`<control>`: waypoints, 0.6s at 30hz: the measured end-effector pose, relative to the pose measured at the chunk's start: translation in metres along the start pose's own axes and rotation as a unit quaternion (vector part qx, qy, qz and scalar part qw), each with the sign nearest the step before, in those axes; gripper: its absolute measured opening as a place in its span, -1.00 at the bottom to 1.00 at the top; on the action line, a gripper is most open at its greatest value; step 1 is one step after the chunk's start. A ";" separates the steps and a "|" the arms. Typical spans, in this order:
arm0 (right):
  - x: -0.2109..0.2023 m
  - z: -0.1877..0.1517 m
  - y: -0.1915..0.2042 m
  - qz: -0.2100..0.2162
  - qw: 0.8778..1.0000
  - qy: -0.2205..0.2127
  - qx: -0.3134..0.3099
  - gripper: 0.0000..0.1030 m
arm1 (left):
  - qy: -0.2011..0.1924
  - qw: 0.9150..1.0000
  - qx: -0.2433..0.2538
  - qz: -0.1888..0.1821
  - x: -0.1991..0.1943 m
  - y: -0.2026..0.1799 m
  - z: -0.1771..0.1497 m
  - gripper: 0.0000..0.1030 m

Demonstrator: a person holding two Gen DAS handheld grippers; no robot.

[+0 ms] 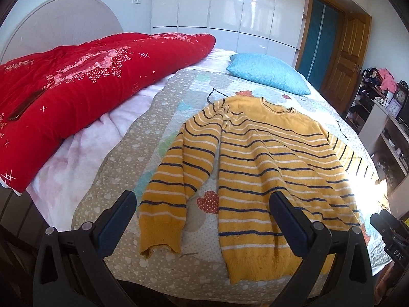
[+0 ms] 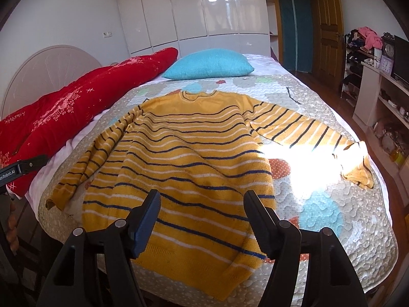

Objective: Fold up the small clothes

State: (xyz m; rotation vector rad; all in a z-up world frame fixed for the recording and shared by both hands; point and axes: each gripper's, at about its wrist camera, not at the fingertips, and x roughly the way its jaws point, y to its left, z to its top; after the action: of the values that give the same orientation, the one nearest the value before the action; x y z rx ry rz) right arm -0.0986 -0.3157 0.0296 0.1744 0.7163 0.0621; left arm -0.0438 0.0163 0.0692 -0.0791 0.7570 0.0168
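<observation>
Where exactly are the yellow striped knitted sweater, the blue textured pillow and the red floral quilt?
Yellow striped knitted sweater (image 2: pixel 184 153), right wrist view, middle of its body.
Blue textured pillow (image 2: pixel 209 64), right wrist view, centre of its face.
Red floral quilt (image 1: pixel 84 76), left wrist view, its top surface.

Open bedspread (image 2: pixel 332 204) to the right of the right tongs (image 2: pixel 202 199), bare save for the sweater (image 2: pixel 184 158) sleeve stretched across farther out. Red quilt (image 1: pixel 76 87) heaped well left of the left tongs (image 1: pixel 204 202), blocking that side. Blue pillow (image 2: pixel 209 64) far ahead beyond the collar. Shelves (image 2: pixel 378 97) well off to the right, past the bed edge.
</observation>
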 end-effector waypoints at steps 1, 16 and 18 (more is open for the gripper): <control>0.001 0.000 -0.001 0.000 1.000 0.002 0.002 0.40 | -0.001 1.000 -0.001 0.001 0.000 0.001 0.000 1.00; 0.011 -0.004 -0.033 -0.019 0.998 0.009 0.052 0.41 | 0.007 1.000 -0.003 -0.001 0.004 0.005 -0.008 1.00; 0.007 -0.004 -0.048 -0.037 0.997 -0.001 0.061 0.41 | 0.008 1.000 -0.007 -0.002 0.004 0.007 -0.009 1.00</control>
State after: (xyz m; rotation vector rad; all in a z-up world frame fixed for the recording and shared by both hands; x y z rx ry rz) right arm -0.0962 -0.3611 0.0132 0.2643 0.7243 -0.0522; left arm -0.0471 0.0228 0.0591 -0.0953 0.7730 0.0174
